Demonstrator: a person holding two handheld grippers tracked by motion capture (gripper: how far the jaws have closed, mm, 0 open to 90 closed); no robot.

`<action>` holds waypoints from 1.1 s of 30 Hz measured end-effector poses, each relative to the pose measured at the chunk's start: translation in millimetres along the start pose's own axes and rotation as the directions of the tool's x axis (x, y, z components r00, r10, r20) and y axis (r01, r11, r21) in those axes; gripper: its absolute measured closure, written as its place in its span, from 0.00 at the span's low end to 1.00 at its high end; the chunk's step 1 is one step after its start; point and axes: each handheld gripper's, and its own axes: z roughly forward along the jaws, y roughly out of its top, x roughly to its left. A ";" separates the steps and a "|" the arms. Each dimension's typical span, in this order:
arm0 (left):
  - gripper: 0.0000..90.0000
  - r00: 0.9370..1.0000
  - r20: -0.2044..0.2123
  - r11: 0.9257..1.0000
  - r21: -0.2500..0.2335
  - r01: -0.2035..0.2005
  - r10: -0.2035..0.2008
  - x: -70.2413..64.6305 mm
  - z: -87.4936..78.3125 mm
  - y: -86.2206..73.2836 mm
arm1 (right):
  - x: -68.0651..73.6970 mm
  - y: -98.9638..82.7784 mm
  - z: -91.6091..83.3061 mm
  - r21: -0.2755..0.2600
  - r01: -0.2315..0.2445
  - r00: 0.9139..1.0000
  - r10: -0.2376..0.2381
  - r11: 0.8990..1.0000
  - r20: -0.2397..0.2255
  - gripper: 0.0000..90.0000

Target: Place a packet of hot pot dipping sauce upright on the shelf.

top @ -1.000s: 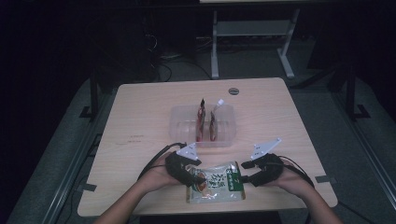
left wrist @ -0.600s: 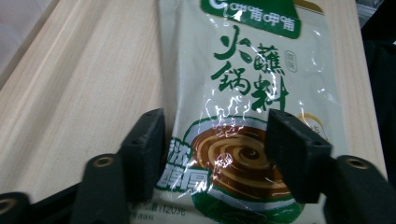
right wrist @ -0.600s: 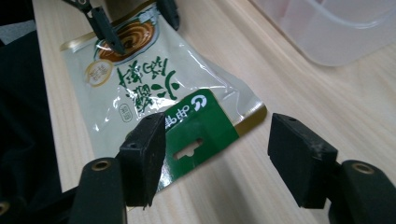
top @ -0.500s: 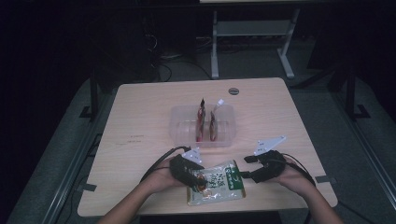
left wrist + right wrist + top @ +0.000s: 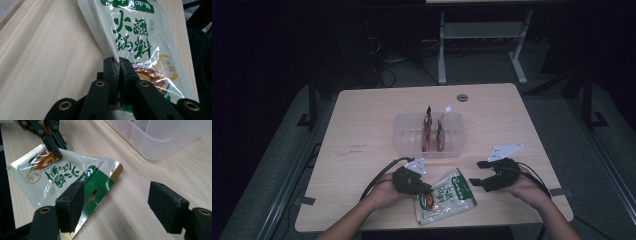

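A pale green and white sauce packet (image 5: 448,199) with green lettering lies flat near the table's front edge. My left gripper (image 5: 426,190) is at its left side. In the left gripper view the jaws (image 5: 118,64) have just been closing and now pinch the packet's (image 5: 136,32) thin side edge. My right gripper (image 5: 477,173) stands open just right of the packet, and its jaws have just been opening. In the right gripper view its gap (image 5: 117,200) holds nothing. One of its jaws hangs over the packet's (image 5: 58,177) green end, and the left gripper (image 5: 55,148) grips the far edge.
A clear plastic container (image 5: 408,136) stands mid-table behind the packet, with two upright red-brown packets (image 5: 428,131) inside; its wall (image 5: 160,140) is close ahead of the right gripper. Bare wooden tabletop (image 5: 362,125) surrounds it. The table's front edge is near both hands.
The left gripper's jaws have closed onto the packet's edge. The right gripper's jaws have spread wider and stand slightly clear of the packet. Both hands stayed in place.
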 end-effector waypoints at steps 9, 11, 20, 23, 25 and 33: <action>1.00 0.999 0.016 0.997 -0.065 0.041 -0.040 -1.0 -15.8 1.1 | 1.4 -0.4 -0.5 -0.043 -0.014 1.000 0.013 0.999 -0.007 0.25; 1.00 0.999 0.000 0.996 -0.084 0.042 -0.043 -3.0 -22.6 1.2 | 2.3 -0.3 -0.4 -0.051 -0.017 1.000 0.016 0.999 -0.019 0.23; 1.00 0.997 -0.059 0.982 -0.188 0.036 -0.048 -7.1 -60.1 -0.4 | 3.8 10.3 1.8 -0.057 -0.052 0.993 0.046 0.997 -0.105 0.16; 1.00 0.996 -0.071 0.975 -0.219 0.031 -0.047 -7.7 -71.7 -0.8 | 4.2 20.5 5.8 -0.061 -0.042 0.991 0.033 0.997 -0.133 0.16; 1.00 0.996 -0.076 0.971 -0.238 0.029 -0.048 -8.4 -77.6 -1.2 | 3.8 27.7 9.7 -0.072 -0.032 0.989 0.021 0.997 -0.148 0.16; 1.00 0.995 -0.089 0.958 -0.286 0.007 -0.033 -13.2 -93.3 -0.9 | 8.6 60.1 34.4 -0.081 -0.004 0.963 -0.018 0.997 -0.268 0.31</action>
